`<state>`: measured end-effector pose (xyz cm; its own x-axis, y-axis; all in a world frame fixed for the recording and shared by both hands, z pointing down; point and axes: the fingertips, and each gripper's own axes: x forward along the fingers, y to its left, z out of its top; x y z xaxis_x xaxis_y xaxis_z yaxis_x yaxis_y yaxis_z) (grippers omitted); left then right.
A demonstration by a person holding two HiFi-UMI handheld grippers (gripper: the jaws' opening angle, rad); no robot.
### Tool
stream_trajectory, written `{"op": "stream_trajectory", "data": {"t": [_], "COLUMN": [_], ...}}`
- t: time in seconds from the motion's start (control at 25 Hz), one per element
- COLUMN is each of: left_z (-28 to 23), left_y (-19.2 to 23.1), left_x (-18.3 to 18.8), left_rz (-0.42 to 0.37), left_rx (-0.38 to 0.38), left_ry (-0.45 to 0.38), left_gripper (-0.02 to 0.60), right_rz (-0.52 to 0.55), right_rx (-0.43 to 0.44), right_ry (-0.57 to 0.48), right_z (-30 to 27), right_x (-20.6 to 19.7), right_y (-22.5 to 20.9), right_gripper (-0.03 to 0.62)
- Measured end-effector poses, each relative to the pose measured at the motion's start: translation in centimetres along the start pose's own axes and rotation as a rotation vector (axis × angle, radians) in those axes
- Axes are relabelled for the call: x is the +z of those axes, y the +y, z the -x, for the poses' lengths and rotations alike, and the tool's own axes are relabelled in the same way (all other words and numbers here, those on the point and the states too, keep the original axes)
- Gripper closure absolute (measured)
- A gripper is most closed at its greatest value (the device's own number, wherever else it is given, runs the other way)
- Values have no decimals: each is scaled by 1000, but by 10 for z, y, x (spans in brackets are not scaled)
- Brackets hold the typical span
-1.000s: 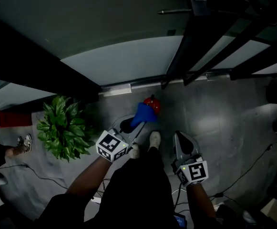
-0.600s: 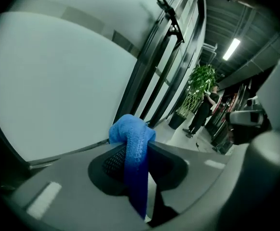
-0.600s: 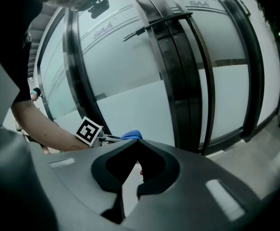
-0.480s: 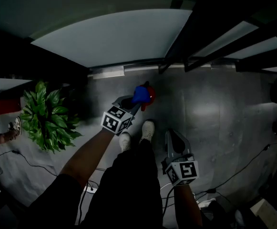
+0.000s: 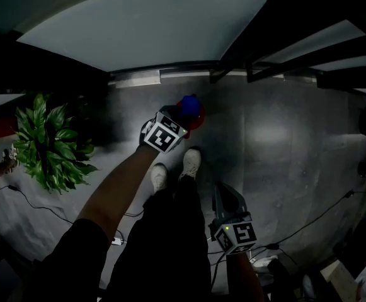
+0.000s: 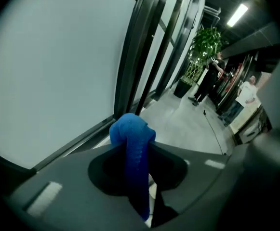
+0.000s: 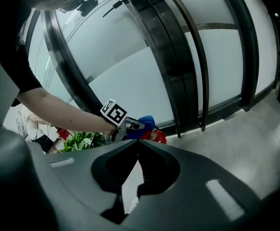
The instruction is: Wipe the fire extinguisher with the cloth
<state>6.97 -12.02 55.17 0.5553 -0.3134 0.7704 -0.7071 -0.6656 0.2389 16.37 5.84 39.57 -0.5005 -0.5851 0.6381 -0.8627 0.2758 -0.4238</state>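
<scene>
Head view: a grey concrete floor (image 5: 283, 150) runs up to a glass wall (image 5: 138, 30), with a potted plant (image 5: 44, 140) at the left. The left claw (image 5: 175, 118) holds a blue cloth (image 5: 190, 107) on the red fire extinguisher (image 5: 198, 123), which is seen from above at the wall's foot.

Left gripper view: the jaws are clamped on the cloth, which bunches past the tips.

Right gripper view: the right claw (image 7: 137, 146) is closed and empty, well back. Only the extinguisher's top shows.
</scene>
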Motion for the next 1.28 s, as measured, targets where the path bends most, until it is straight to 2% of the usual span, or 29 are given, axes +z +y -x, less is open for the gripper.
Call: {"op": "stream_trajectory", "data": {"t": [0.32, 0.56, 0.88, 0.96, 1.16, 1.28], "left_z": [6, 20, 38, 47, 79, 86], "left_y": [-33, -54, -77, -82, -75, -45], "left_x": [-25, -32, -46, -47, -34, -24], "left_rz": [-109, -125, -85, -54, 50, 133], "left_rx": [-88, -133, -183, -188, -179, -95], "left_ry": [77, 81, 78, 62, -57, -136], "left_gripper": [508, 508, 509, 509, 509, 509], "right_rz": [0, 12, 17, 25, 57, 69], "right_rx": [13, 26, 43, 51, 66, 49], "right_ry": [21, 37, 39, 32, -6, -68], "right_z": [-11, -23, -34, -38, -51, -63], "right_x": [3, 5, 13, 17, 37, 58], "right_y": [-1, 3, 9, 8, 0, -15], "right_gripper": [592, 592, 592, 592, 592, 592]}}
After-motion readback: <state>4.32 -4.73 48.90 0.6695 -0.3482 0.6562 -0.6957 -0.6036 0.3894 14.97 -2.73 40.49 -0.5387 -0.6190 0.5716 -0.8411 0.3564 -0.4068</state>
